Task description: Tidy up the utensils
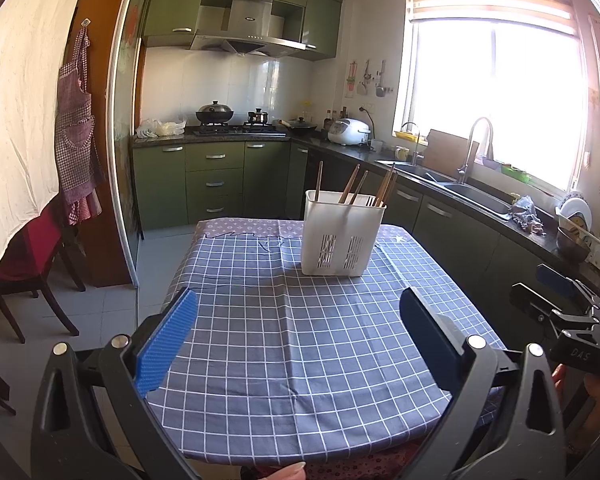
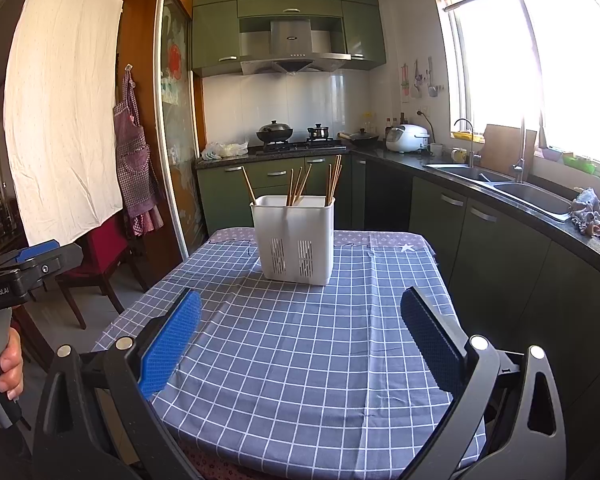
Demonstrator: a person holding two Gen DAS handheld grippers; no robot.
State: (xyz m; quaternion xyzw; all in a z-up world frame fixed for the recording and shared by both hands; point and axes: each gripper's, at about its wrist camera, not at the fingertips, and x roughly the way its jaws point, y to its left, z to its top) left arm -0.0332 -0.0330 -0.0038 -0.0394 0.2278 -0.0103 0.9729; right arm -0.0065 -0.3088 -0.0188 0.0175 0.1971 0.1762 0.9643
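Note:
A white slotted utensil holder (image 1: 342, 234) (image 2: 294, 238) stands upright near the far end of the table. Several wooden chopsticks (image 1: 354, 188) (image 2: 298, 184) stick up out of it, spread across its compartments. My left gripper (image 1: 300, 312) is open above the near half of the blue checked tablecloth (image 1: 292, 344), well short of the holder, with nothing between its blue pads. My right gripper (image 2: 302, 312) is also open and empty, likewise short of the holder. The right gripper (image 1: 560, 304) shows at the right edge of the left wrist view, and the left gripper (image 2: 32, 264) at the left edge of the right wrist view.
The tablecloth (image 2: 300, 360) covers a small table. A red chair (image 1: 24, 256) (image 2: 100, 252) stands to the left. Green cabinets and a dark counter with a sink (image 1: 476, 196) (image 2: 540, 196) run along the right and back. A person's hand (image 2: 10, 364) holds the left gripper's handle.

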